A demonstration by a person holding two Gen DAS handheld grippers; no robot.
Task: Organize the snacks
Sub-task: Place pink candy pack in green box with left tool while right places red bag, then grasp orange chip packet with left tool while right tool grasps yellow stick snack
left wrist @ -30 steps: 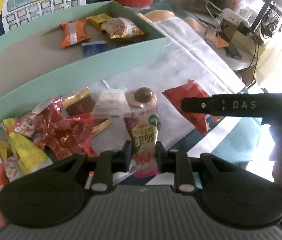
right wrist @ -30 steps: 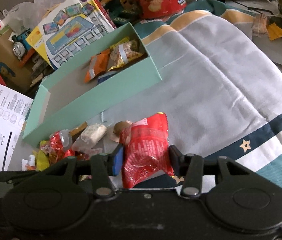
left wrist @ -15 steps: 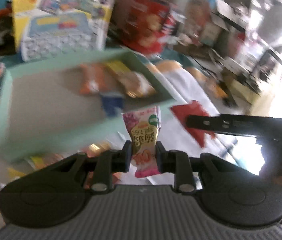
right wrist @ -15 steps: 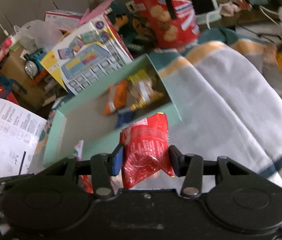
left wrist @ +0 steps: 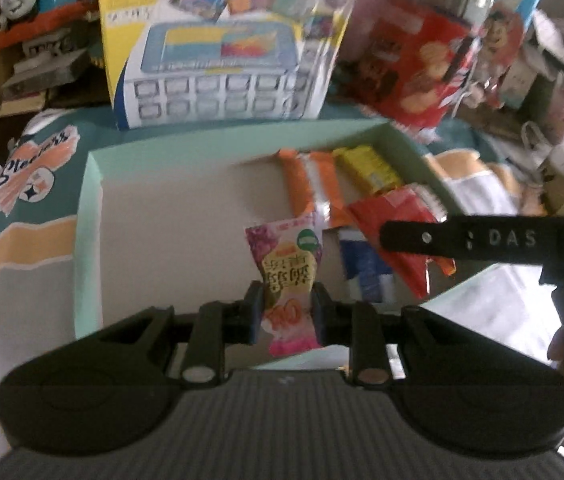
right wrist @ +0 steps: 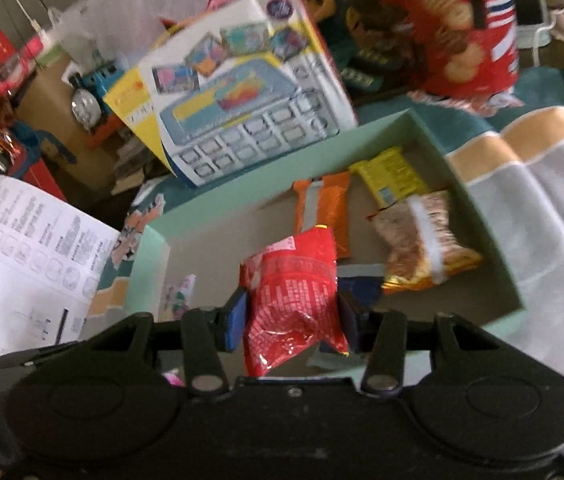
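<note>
Left gripper clenched on a pink sachet, held over the green box near its front wall; right gripper clenched on a red packet above bare box floor; other snacks crowded at the far right corner.

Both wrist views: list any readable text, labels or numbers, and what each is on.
"DAS": side of the right gripper's finger.
"10": bottom of the pink snack packet held in the left gripper; its other characters are not legible.
Red snack packet in the right gripper: print blurred.
Toy box, paper sheet: too small or blurred.
</note>
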